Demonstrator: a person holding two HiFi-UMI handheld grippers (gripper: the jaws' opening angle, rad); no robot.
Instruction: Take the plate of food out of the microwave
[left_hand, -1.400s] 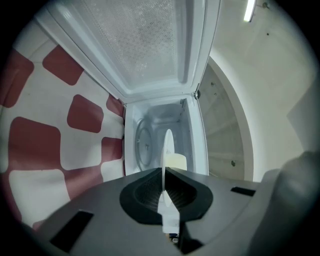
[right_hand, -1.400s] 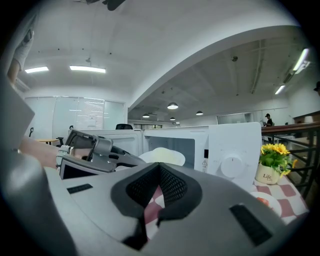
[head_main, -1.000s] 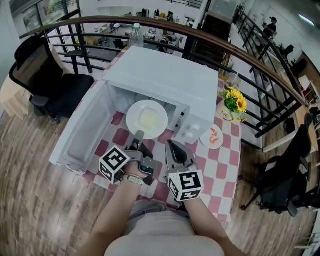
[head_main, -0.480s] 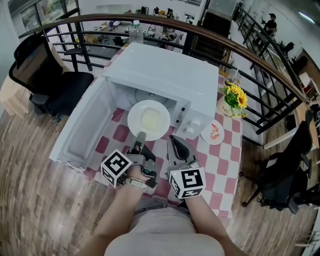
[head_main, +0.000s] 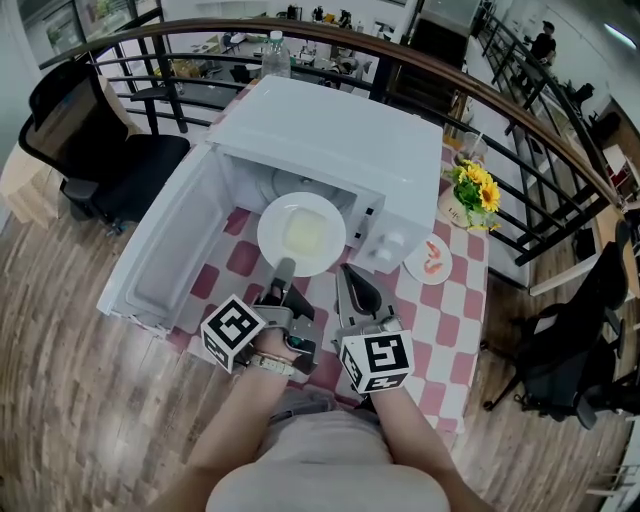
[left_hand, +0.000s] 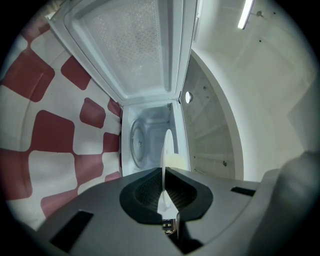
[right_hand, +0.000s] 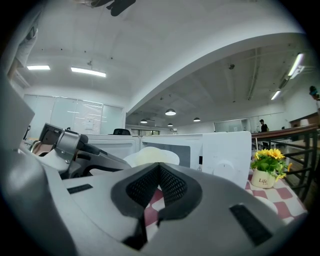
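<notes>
Currently left gripper pinches plate rim at microwave mouth; right gripper closed, empty. Next: draw plate clear, level

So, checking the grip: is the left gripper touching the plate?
Touching. The left gripper view shows the left gripper shut on the rim of the plate.

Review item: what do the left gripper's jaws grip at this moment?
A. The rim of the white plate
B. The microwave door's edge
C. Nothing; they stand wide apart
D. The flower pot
A: the left gripper view shows the left gripper with its jaws closed on the thin edge of the white plate, seen edge-on between them.
</notes>
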